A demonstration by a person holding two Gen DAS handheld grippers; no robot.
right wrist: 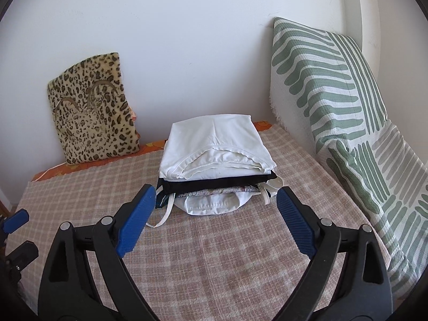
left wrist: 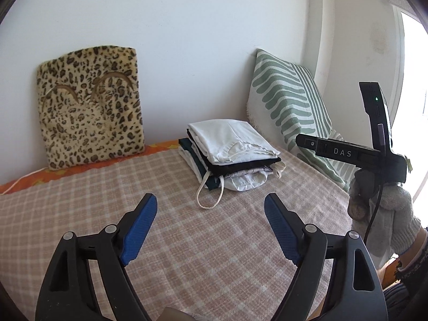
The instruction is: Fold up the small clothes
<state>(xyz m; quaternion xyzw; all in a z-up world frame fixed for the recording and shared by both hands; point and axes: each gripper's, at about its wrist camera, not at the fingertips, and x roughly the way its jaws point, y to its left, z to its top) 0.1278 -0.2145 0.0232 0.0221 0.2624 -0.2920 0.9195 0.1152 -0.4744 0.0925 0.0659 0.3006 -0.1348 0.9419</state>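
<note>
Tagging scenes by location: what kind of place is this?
Most likely a bedroom or living room at home: a checked blanket covers a bed or daybed against a white wall, with a leopard cushion and a green striped pillow leaning there, and a stack of folded clothes on top.

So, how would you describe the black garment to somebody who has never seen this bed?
On the checked blanket, between the leopard cushion and the green-striped pillow, stands one pile of folded clothes. The black garment is its second layer, directly under the white top piece. It is the only black layer.
</note>
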